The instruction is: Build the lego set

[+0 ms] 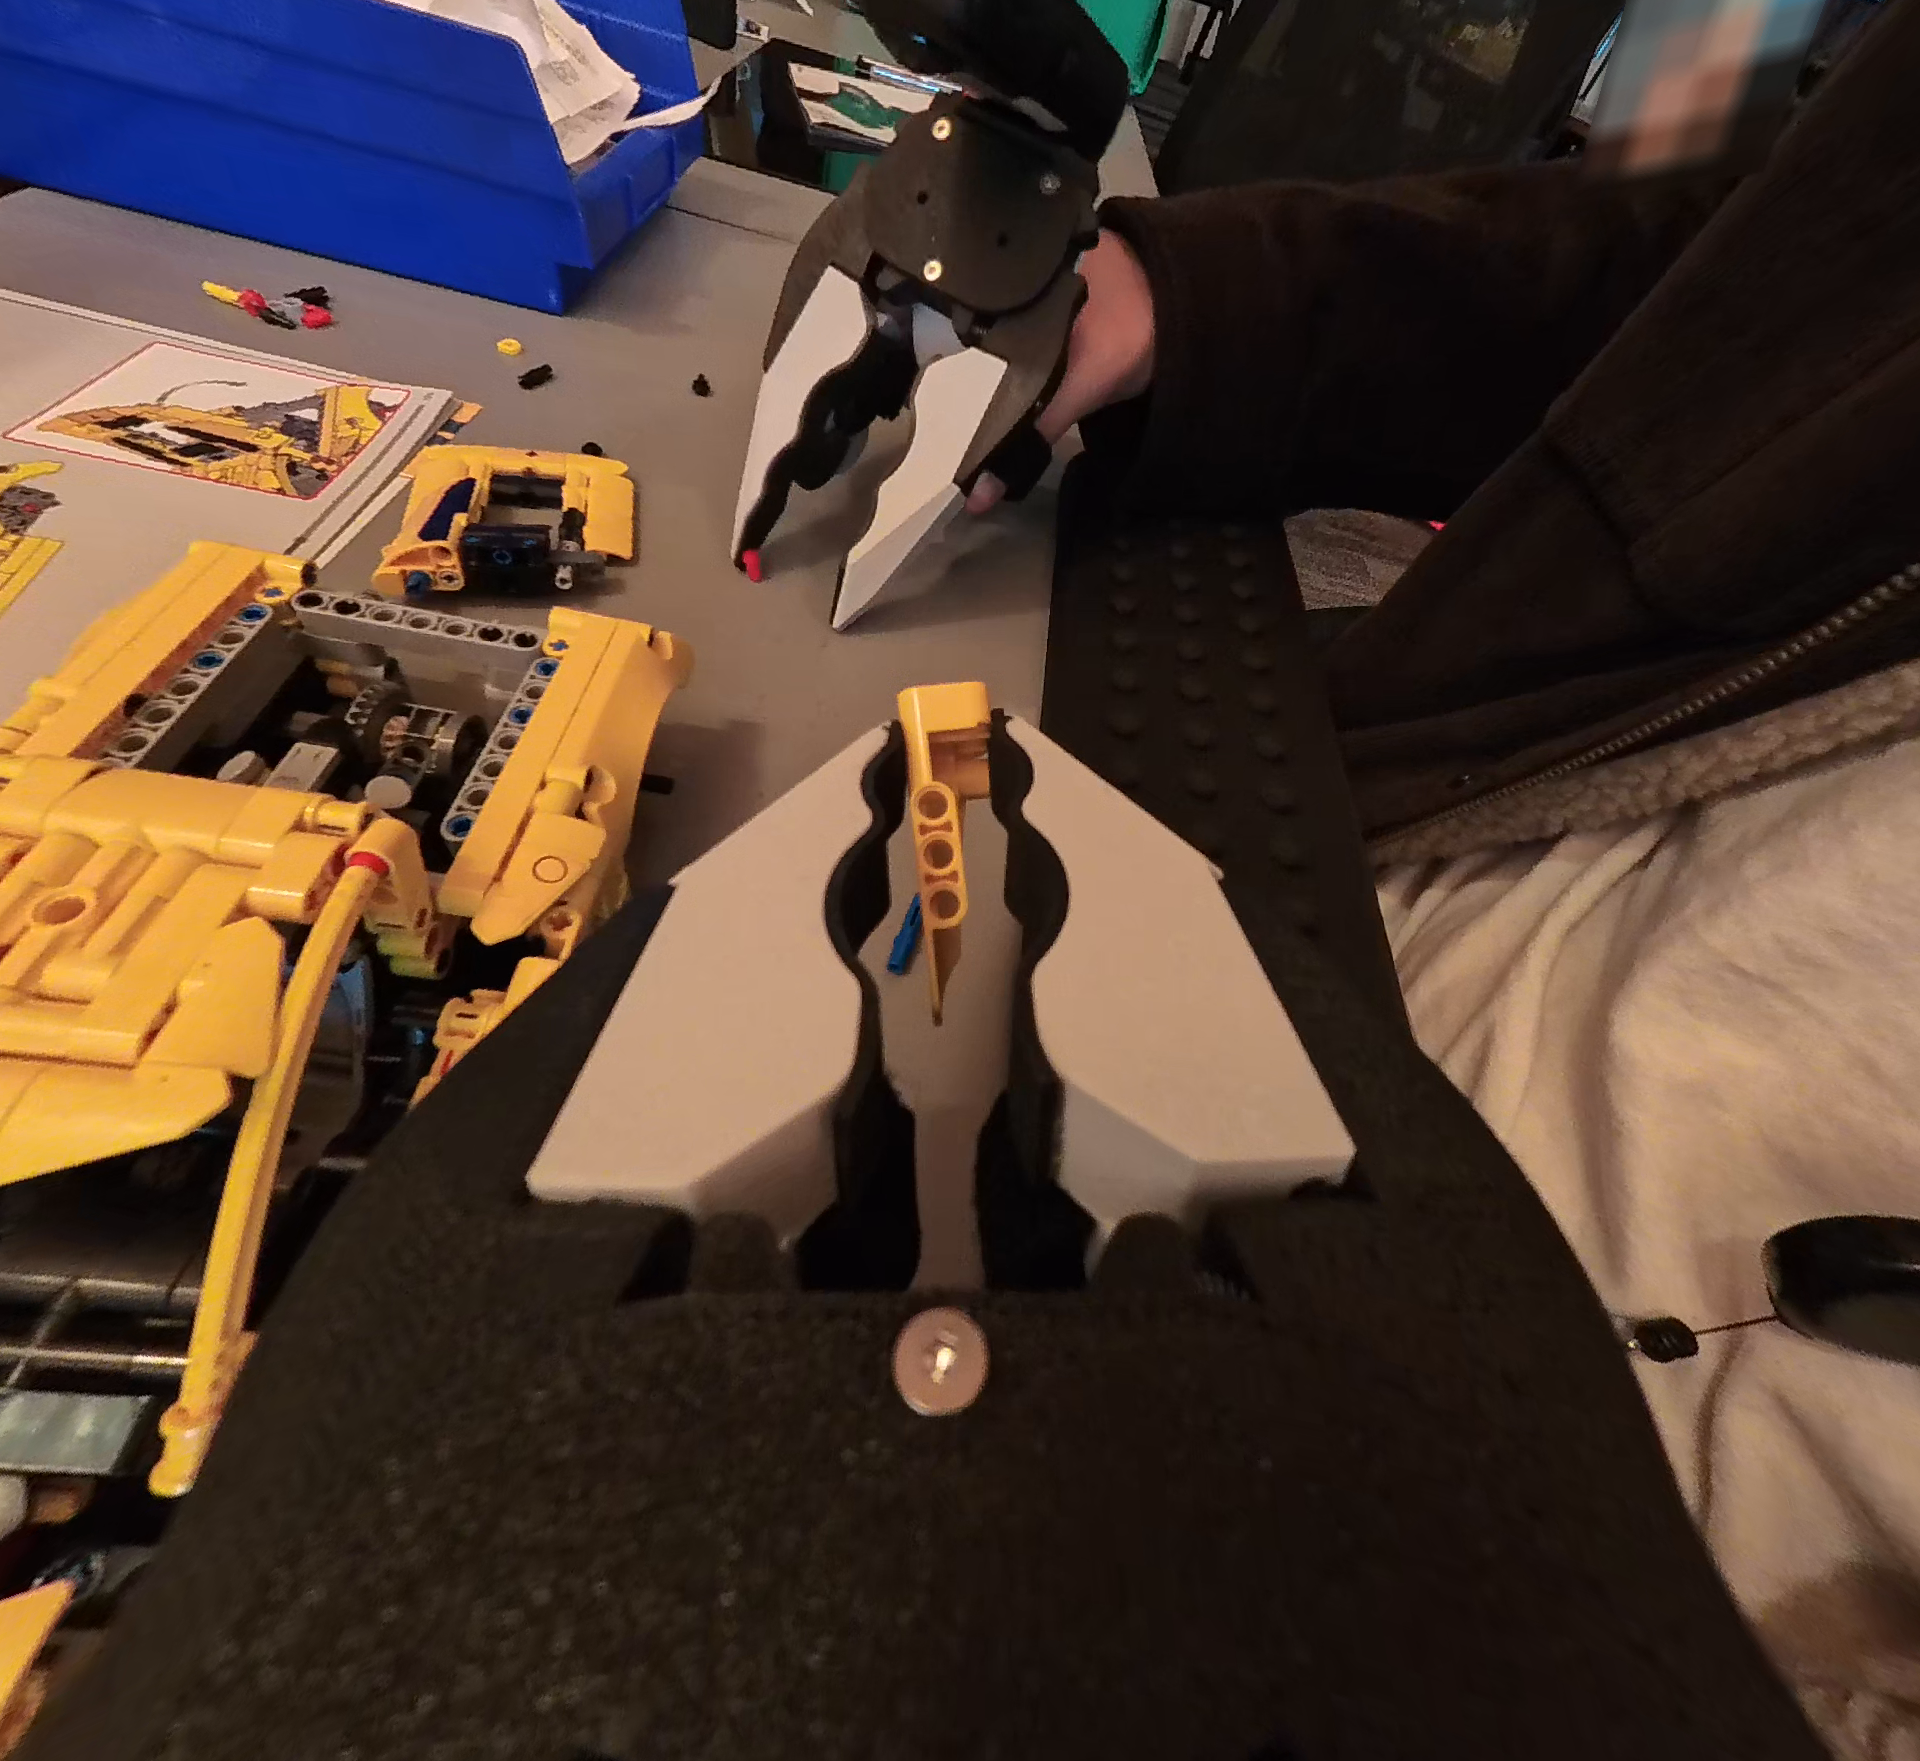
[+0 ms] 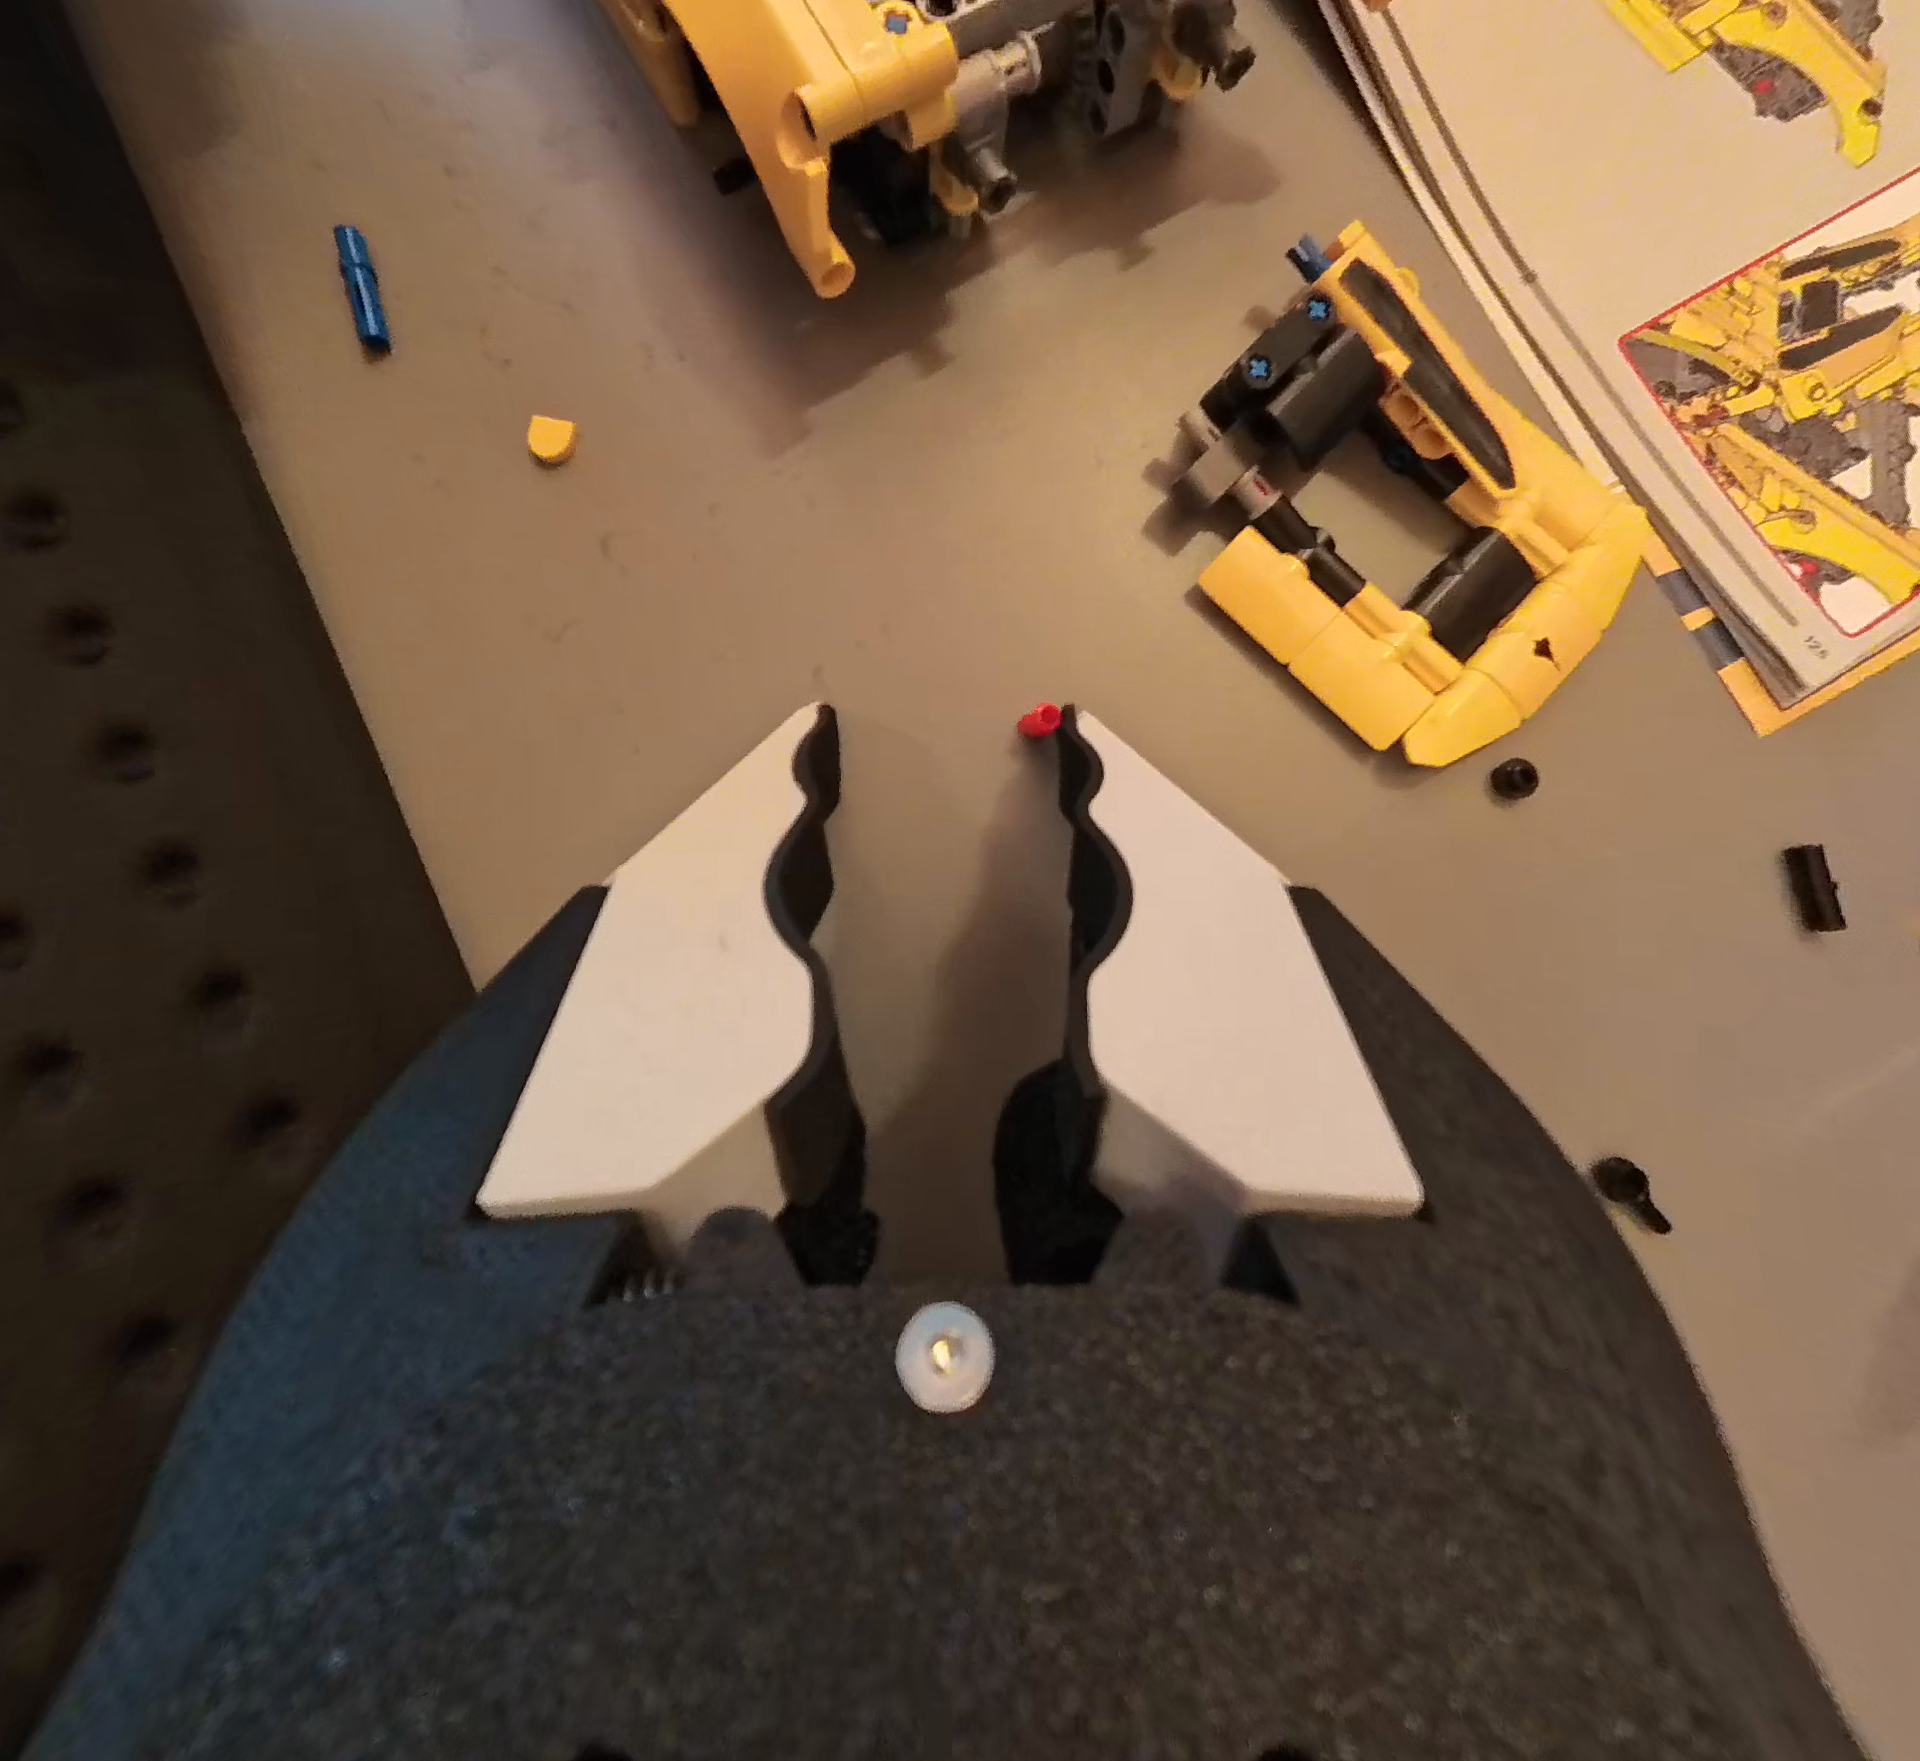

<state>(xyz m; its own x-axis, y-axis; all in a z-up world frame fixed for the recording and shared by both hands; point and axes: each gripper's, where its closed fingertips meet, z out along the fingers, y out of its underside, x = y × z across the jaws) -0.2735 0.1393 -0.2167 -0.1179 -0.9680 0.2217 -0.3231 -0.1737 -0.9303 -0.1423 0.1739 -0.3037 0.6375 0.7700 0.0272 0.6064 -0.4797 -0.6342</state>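
the left gripper (image 1: 940, 724) is pinching a slim yellow lego beam (image 1: 940, 838) by its top end, so the piece hangs between the two pale fingers above the grey table (image 1: 831, 257), near the table's front edge where a black studded mat (image 1: 1184, 672) lies. the right gripper (image 2: 945, 719) has its fingers spread, tips down on the table, with a tiny red pin (image 2: 1037, 721) touching the inner tip of one finger rather than sitting between both. the large yellow lego model (image 1: 260, 828) sits toward the left side of the table, a smaller yellow sub-assembly (image 2: 1392, 527) lies between it and the open instruction booklet (image 2: 1714, 309), and a blue bin (image 1: 312, 101) stands at the far edge. the likeliest trouble, as a judgement: if the right fingers close as they stand, the red pin may be flicked away or rolled out of reach, since it is off-centre and very small. the held beam is gripped only at one end (a thin hold), so a jolt could swing it or let it slip. loose bits nearby, a blue pin (image 2: 362, 288) and a small yellow piece (image 2: 551, 439), could be swept toward the mat by a careless move.
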